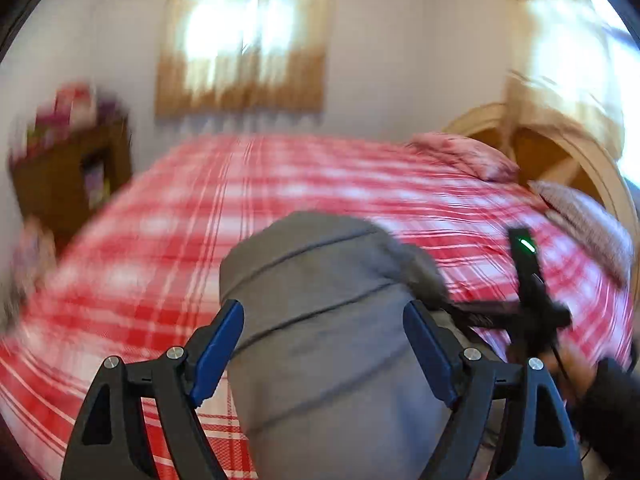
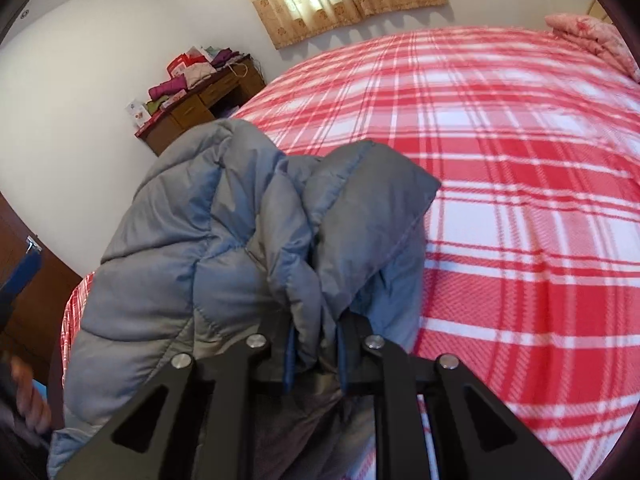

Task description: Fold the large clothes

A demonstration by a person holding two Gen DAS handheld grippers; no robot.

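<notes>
The big gray puffy jacket (image 2: 224,248) is not folded yet. It hangs in a bunchy lump over the near side of the bed (image 2: 520,200) with the red and white checked cover. No neat fold shows anywhere, so most of the job looks left to do: laying the jacket flat, then folding it.

The right gripper (image 2: 314,354) points out over the bed. Its two fingers are squeezed close together on a thick bunch of the jacket, and they hold it up.

The left gripper (image 1: 324,344) also points across the bed, and its view is blurry. Its blue fingers (image 1: 218,348) are spread wide apart, with gray jacket cloth lying between them. They do not pinch it.
</notes>
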